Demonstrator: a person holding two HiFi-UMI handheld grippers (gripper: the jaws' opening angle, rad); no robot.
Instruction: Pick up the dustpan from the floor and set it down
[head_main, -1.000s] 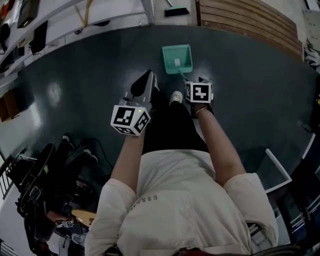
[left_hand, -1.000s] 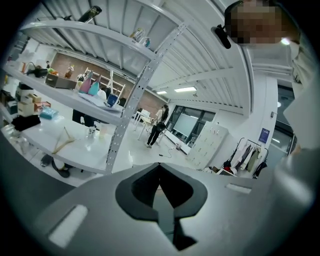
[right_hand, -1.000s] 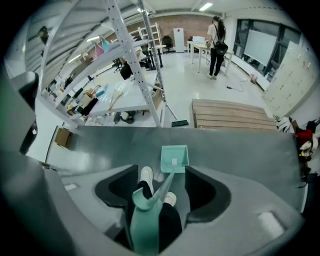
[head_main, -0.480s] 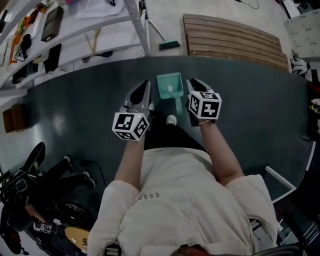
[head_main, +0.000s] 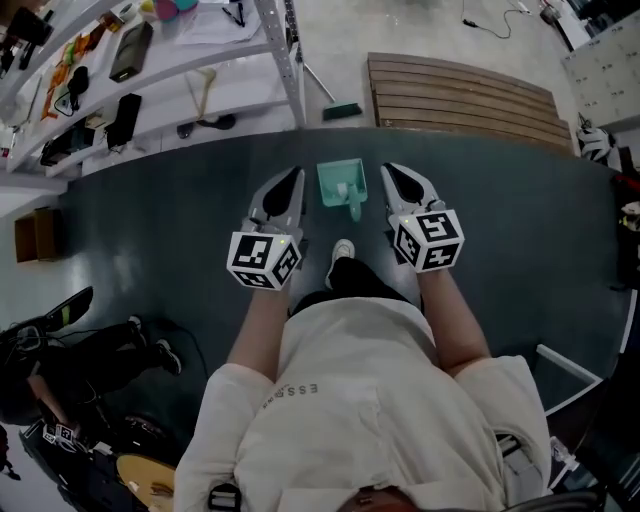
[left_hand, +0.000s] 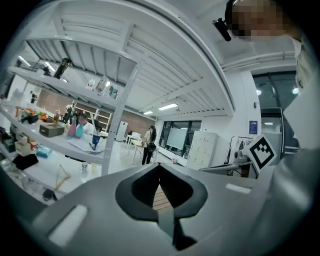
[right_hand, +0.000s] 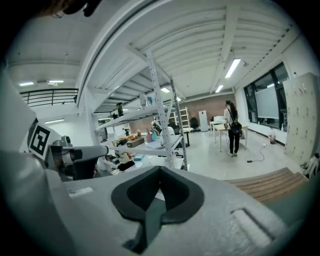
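Readable print: only "ESS" on the person's cream shirt (head_main: 300, 390), the rest is too small. Black-and-white square markers are on both cubes.

The dustpan (head_main: 340, 183) is teal plastic, a scoop shape with a short handle. It lies flat on the matte dark floor (head_main: 150, 220), between the two grippers and touching neither.

The left gripper (head_main: 290, 178) has grey shells and dark fingers (left_hand: 127, 192), pressed together and empty. The right gripper (head_main: 393, 172) has its fingers (right_hand: 125, 197) closing fully together with nothing between them.

Slatted wooden platform (head_main: 460, 90) lies beyond the dustpan. White metal shelf rack (head_main: 150, 60) is cluttered. A brush with a teal head (head_main: 343, 110) lies on the pale floor.

A second ago both grippers were low, with the right one just beside the dustpan handle. Now both are raised, one on each side of it.
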